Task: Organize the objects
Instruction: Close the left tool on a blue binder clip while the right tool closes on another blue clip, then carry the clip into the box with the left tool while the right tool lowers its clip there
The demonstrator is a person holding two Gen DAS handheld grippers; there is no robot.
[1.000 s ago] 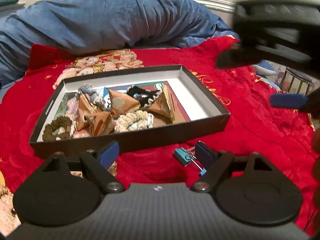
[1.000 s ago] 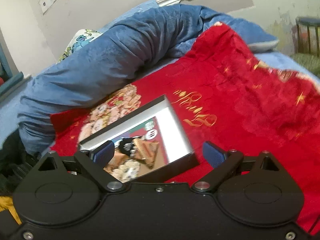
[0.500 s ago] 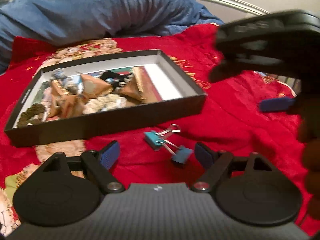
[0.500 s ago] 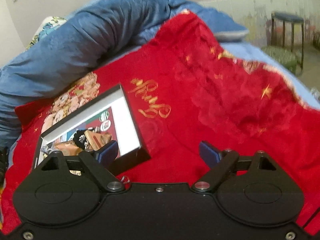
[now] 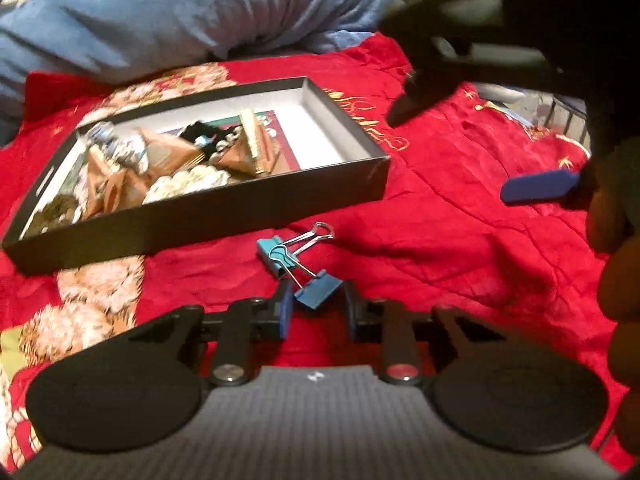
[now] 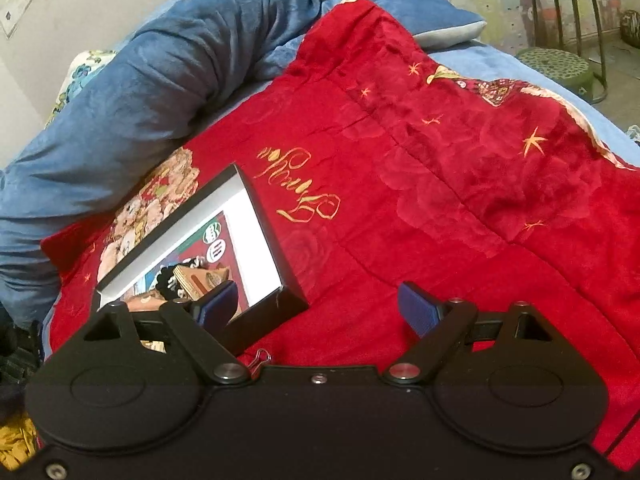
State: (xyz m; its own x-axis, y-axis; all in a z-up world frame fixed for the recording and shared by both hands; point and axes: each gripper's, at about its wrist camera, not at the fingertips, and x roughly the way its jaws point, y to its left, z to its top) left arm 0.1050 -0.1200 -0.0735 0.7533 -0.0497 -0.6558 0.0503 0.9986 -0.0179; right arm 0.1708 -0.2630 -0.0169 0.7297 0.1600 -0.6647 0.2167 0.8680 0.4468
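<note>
Just in front of the box (image 5: pixel 224 216), my left tongs (image 5: pixel 316 308) half-closed around a blue binder clip (image 5: pixel 318 291), not gripping; right tongs (image 6: pixel 324 308) wide open, empty, clear above.

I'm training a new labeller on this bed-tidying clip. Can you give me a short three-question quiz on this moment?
1. True or false: both binder clips already lie inside the black box.
2. Which tool has its fingers closing around a clip: A) the left tool, B) the right tool?
3. Fill in: the box and clips rest on a ____ blanket.

Key:
1. False. The teal binder clip and the blue binder clip lie on the blanket in front of the box.
2. A. The blue clip sits between its narrowed fingers; the right tool is wide open above the blanket.
3. Red.
</note>
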